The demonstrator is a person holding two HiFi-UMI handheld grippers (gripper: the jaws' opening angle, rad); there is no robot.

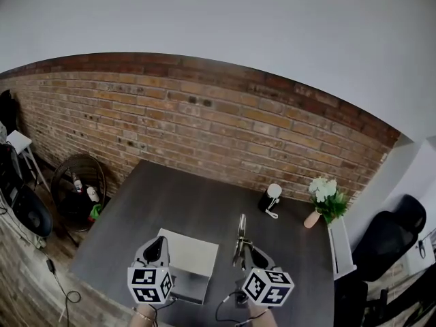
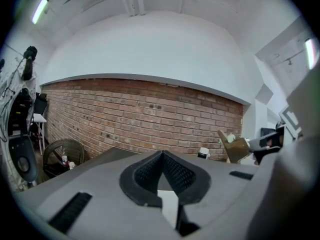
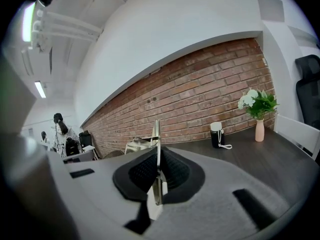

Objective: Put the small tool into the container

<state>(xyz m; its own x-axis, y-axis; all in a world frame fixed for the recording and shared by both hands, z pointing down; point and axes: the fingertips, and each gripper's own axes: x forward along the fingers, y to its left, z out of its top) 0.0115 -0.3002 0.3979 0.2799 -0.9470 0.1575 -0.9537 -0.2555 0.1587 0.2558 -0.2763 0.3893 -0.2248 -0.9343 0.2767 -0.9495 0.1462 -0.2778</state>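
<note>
On the dark table (image 1: 204,203), a pale, flat container (image 1: 194,254) is seen near the front edge, between the two claws in the head view. The right claw (image 3: 159,153) is pressed together on the small tool (image 3: 156,132), a thin strip of bright metal that is pinched edge-on between the dark ribbed pads and stands out past the claw tips, pointing toward the brick wall (image 1: 204,121). In the head view the small tool is seen just beside the right edge of the container, outside it, and held clear of the lid. How high it is carried above the table cannot be told. The left claw (image 2: 161,156) is closed, its two pads meeting at a point with nothing gripped between them. It is placed at the left side of the container, and a patch of white is glimpsed through the gap lower down behind the pads. Farther back on the table, near the wall, a small black and white bottle (image 1: 271,197) with a cord is set, and to its right a pink vase (image 1: 313,218) with white flowers (image 1: 325,191) is stood. A round wicker basket (image 1: 80,182) holding bottles is seen on the floor off the left end of the table, and a black chair (image 1: 392,237) is seen at the right.
</note>
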